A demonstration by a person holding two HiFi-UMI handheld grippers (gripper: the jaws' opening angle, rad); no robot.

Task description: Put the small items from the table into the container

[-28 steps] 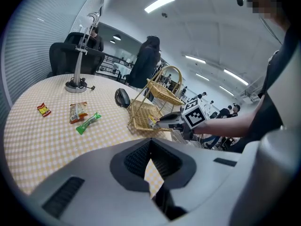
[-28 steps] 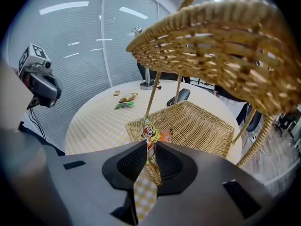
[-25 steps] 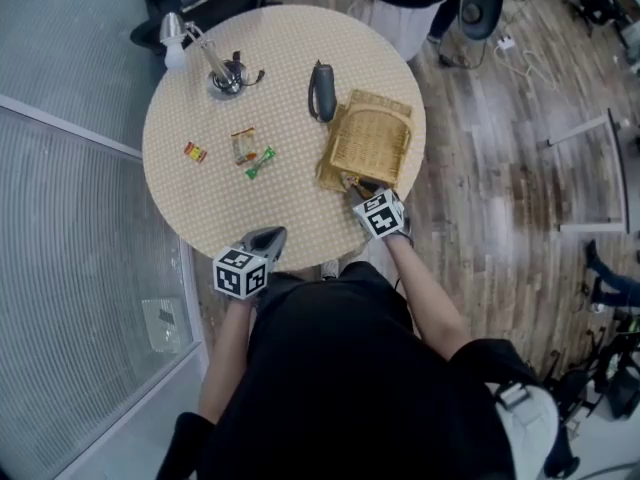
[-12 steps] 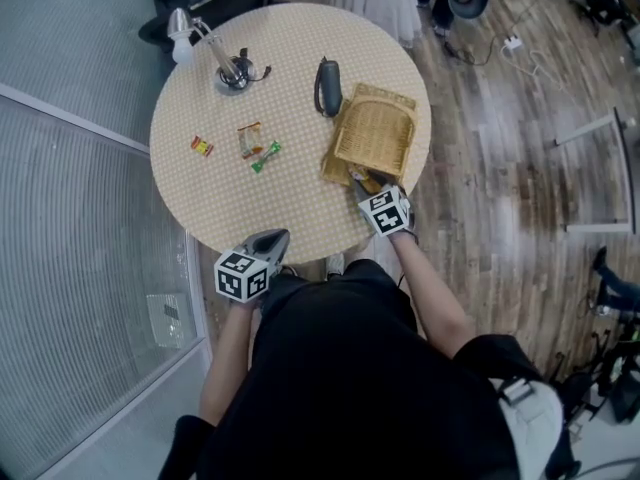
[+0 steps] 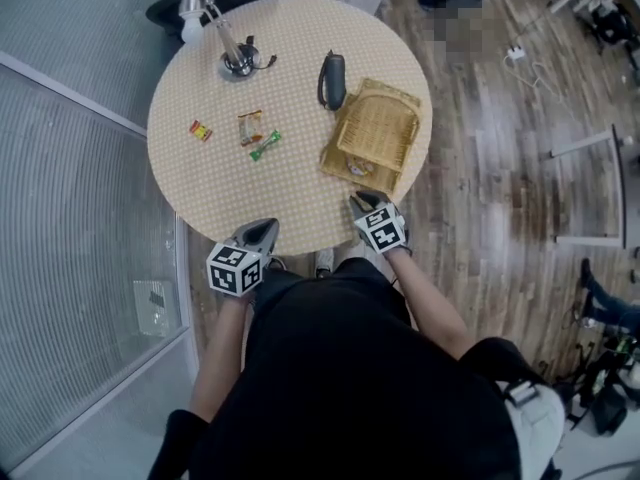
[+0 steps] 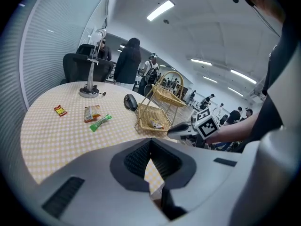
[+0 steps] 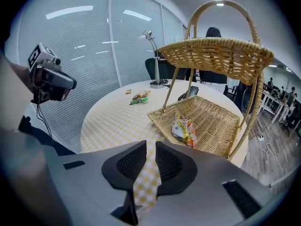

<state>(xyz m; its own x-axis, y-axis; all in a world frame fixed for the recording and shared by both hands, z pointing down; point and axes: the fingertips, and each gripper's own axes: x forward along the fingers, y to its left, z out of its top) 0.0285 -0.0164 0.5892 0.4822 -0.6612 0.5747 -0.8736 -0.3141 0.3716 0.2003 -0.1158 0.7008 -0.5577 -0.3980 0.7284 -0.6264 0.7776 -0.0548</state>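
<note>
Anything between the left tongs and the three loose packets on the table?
Nothing visible: only bare table lies between the left tongs and the red packet, orange packet and green packet.

Bright, even light comes from ceiling strip lamps (image 6: pixel 160 10), so shadows on the table (image 5: pixel 300 168) stay faint. The glass wall (image 7: pixel 94 46) carries pale reflected streaks. Both gripper views bulge strongly, with black rounded corners and soft edges.
</note>
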